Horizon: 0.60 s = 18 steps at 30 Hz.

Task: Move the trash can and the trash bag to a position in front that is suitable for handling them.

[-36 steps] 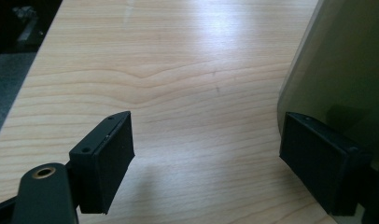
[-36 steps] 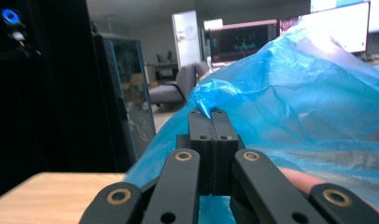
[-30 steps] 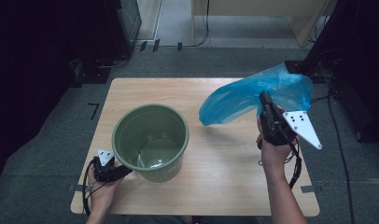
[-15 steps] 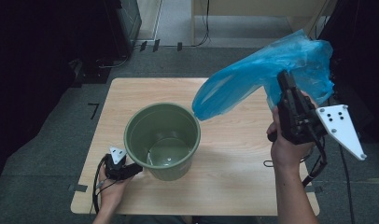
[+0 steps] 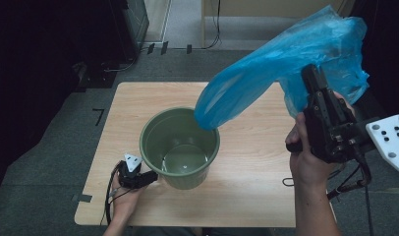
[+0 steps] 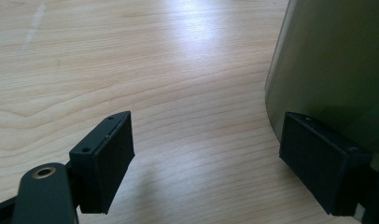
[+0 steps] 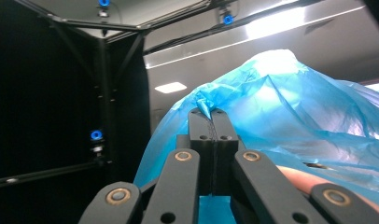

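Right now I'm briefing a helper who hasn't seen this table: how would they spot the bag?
Start at the wooden table with the round green bucket on it. Above the bucket's far rim hangs the blue plastic bag, stretching up to the right gripper, whose jaws are shut on it. It is the one bright blue, crinkled, translucent thing, and it is held in the air.
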Each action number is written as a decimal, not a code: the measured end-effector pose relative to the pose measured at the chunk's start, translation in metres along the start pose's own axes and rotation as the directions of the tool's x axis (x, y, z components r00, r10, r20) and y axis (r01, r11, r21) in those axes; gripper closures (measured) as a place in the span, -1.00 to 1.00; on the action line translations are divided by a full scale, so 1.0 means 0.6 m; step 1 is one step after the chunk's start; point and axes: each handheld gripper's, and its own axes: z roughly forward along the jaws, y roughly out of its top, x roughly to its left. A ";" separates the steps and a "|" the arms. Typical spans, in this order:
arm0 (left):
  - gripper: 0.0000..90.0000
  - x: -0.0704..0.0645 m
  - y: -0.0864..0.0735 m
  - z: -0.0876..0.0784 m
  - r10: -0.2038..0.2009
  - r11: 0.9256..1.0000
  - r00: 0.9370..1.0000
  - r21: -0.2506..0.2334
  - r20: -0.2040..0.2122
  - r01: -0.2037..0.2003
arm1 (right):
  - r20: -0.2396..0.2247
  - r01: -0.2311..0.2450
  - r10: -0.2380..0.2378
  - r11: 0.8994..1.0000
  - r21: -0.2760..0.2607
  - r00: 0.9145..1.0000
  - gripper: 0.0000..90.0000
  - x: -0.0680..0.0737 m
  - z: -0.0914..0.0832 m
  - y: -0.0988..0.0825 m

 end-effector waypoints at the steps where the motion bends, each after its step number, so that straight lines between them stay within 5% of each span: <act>1: -0.62 0.000 0.000 0.000 0.000 1.000 1.000 0.000 0.000 0.000 | -0.009 -0.011 0.011 1.000 0.009 1.000 1.00 0.002 -0.001 -0.002; 4: -0.62 -0.004 0.001 0.002 -0.003 1.000 1.000 0.000 0.005 0.003 | -0.032 -0.018 0.019 0.999 0.030 0.999 1.00 0.010 -0.003 -0.013; 8: -0.62 -0.008 0.002 0.002 0.006 1.000 1.000 0.003 0.011 -0.006 | -0.067 0.041 -0.037 0.997 0.064 0.997 1.00 0.032 -0.003 -0.053; 11: -0.62 -0.010 0.002 0.001 0.008 1.000 1.000 0.001 0.018 -0.008 | -0.094 0.056 -0.048 0.995 0.082 0.994 0.71 0.039 0.003 -0.081; 12: -0.62 -0.008 0.002 0.000 0.005 1.000 1.000 0.000 0.027 -0.005 | -0.076 0.067 -0.062 0.996 0.062 0.995 0.26 0.043 0.003 -0.095; 13: -0.62 -0.007 0.001 0.000 0.001 1.000 1.000 -0.003 0.031 -0.001 | -0.069 0.077 -0.073 0.996 0.054 0.995 0.13 0.045 0.004 -0.101; 18: -0.62 0.001 0.003 -0.003 -0.014 1.000 1.000 -0.014 0.025 0.014 | -0.112 0.091 -0.085 0.994 0.057 0.990 -0.18 0.052 0.004 -0.117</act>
